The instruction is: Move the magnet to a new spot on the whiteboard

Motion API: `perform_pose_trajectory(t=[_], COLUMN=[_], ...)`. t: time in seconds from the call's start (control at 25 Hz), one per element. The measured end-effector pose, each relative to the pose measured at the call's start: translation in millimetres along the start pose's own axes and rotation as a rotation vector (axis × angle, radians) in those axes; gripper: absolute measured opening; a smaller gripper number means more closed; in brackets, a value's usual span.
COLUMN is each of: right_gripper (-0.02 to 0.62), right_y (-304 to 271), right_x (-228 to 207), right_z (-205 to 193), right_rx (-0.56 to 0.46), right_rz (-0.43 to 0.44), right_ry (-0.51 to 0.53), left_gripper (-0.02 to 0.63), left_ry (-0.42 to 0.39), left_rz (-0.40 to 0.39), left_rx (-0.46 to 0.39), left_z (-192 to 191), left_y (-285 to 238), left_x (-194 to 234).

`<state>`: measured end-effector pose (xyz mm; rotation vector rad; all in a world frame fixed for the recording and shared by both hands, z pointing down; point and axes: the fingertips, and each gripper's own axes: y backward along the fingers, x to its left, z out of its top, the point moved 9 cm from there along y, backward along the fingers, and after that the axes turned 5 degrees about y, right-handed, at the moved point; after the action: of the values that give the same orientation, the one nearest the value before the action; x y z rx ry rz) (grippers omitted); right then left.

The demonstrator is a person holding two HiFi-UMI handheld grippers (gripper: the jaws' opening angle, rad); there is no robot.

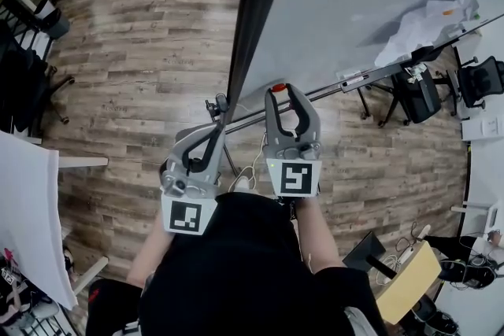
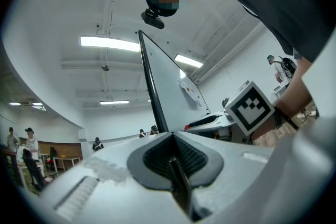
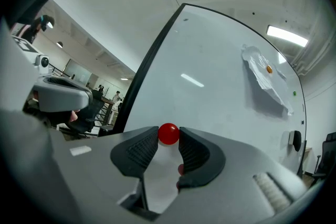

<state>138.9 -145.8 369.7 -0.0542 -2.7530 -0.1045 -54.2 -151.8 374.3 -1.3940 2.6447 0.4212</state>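
A: Where is the magnet (image 3: 168,134) found?

B: It is seen as a small red ball at the very tips of the right gripper (image 1: 282,98), low on the whiteboard (image 1: 354,4), near its dark side edge (image 1: 260,4). Both tips appear to be pressed on it, one from each side, so it is judged to be held.

A: Is a long axis to be allowed for?

B: None is seen. The magnet is round, so no turn of the wrist is called for. It lies straight ahead of the fingers, and the bare board is spread beyond it and to the right, towards a crumpled white sheet (image 3: 265,78).

A: And the left gripper (image 1: 218,120)?

B: It is held just beside the right one, closer to the board's edge, with its jaws brought together and nothing between them. The magnet is therefore the right hand's affair.

A: What is given by one view and not another?

B: The pads' contact is shown only by the right gripper view. The magnet's place low on the board is shown only by the head view. Whether the magnet touches the board cannot be told from either.
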Motion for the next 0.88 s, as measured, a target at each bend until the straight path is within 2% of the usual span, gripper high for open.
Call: perform_pose_trajectory(t=[0.88], right_gripper=[0.126], right_y=[-8.2], right_x=[3.1], right_z=[-5.4], right_rx=[0.011], right_rz=[-0.006], right_ry=[-0.022], left_gripper=[0.002], left_ry=[0.001], left_rz=[-0.001], left_rx=[0.006], left_z=[-5.4], left_y=[1.1], left_x=[7.7])
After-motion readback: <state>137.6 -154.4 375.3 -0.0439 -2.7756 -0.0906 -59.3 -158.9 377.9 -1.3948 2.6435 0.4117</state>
